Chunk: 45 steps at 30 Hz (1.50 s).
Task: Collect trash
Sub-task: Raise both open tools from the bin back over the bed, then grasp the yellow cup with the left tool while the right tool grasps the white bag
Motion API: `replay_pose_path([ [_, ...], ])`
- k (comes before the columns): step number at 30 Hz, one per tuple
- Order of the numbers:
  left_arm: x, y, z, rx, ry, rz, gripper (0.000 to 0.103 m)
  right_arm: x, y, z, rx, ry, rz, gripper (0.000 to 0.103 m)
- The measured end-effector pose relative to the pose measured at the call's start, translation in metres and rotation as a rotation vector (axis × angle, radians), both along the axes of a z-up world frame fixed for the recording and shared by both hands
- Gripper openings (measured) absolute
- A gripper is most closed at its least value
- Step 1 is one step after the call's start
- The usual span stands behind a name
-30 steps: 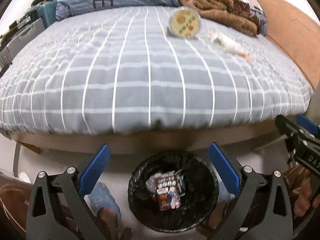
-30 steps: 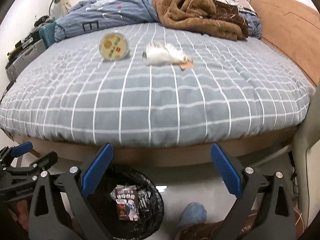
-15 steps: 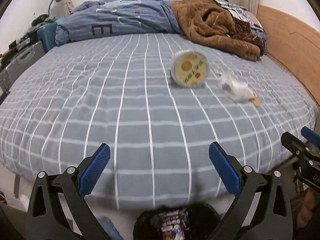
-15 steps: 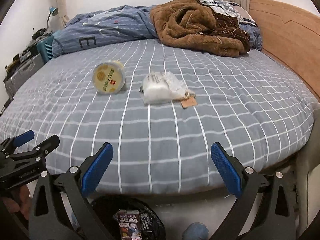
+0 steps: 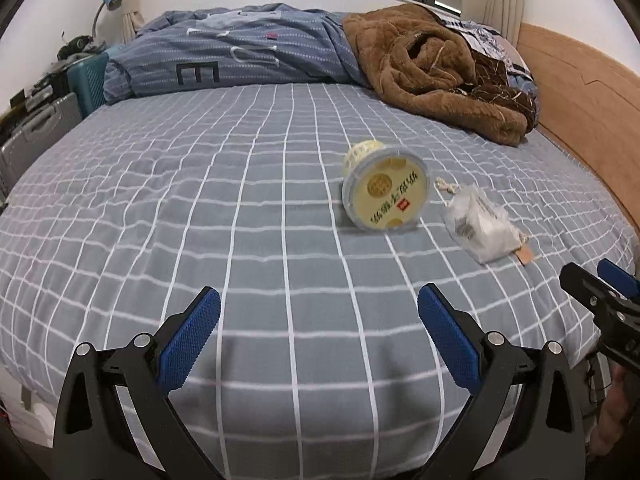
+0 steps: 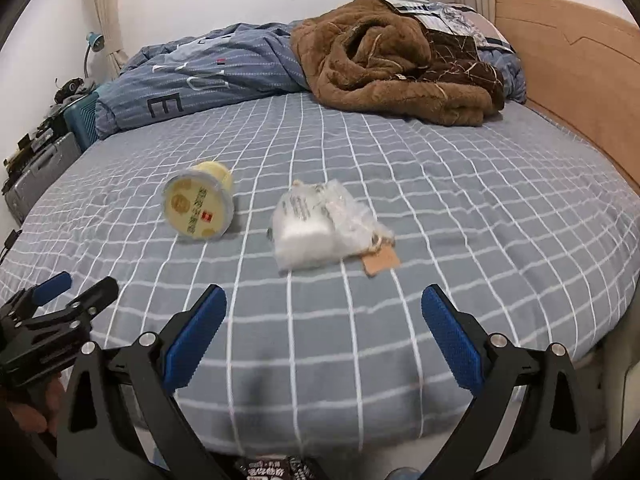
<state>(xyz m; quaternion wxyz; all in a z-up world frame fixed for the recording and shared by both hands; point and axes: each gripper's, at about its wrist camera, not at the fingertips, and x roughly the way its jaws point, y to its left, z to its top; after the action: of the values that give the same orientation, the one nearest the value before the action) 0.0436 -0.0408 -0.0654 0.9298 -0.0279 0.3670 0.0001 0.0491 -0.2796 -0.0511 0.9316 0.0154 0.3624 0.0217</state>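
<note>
Yellow cup [image 5: 386, 190]: on its side on the bed [image 5: 200, 220], at 1 o'clock from the left gripper [image 5: 318, 334]; likely light and rollable, best pinched across its sides. Plastic bag [image 6: 320, 226]: at 12 o'clock from the right gripper [image 6: 324, 334]; soft, crinkly. Both grippers spread wide, empty.

Both hand-held grippers [image 5: 319, 332] [image 6: 323, 330] risen from bin to above bed; cup [image 5: 386, 191], bag [image 6: 320, 226] nearer.
</note>
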Motion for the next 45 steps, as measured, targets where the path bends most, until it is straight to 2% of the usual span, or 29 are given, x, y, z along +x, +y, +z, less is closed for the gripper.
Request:
replay_pose_path([
  [16,0.076,-0.014,-0.001,-0.003,0.002,-0.014,0.097,0.068,0.008,-0.014,-0.061,0.034,0.039,0.094],
  [25,0.112,-0.028,-0.002,-0.038,0.028,-0.056,0.097,0.099,0.010,-0.033,-0.068,0.092,0.061,0.089],
  [27,0.117,-0.034,-0.003,-0.032,0.029,-0.069,0.097,0.104,0.010,-0.039,-0.072,0.106,0.064,0.085],
  [31,0.127,-0.041,-0.005,-0.043,0.035,-0.080,0.097,0.113,0.009,-0.047,-0.043,0.122,0.071,0.084],
  [34,0.133,-0.046,-0.009,-0.049,0.045,-0.088,0.097,0.116,0.010,-0.051,-0.022,0.128,0.090,0.077],
  [39,0.143,-0.052,-0.013,-0.048,0.048,-0.091,0.097,0.119,0.014,-0.057,-0.001,0.146,0.122,0.055],
  [45,0.149,-0.058,-0.021,-0.037,0.055,-0.100,0.097,0.118,0.017,-0.059,0.011,0.154,0.147,0.038],
])
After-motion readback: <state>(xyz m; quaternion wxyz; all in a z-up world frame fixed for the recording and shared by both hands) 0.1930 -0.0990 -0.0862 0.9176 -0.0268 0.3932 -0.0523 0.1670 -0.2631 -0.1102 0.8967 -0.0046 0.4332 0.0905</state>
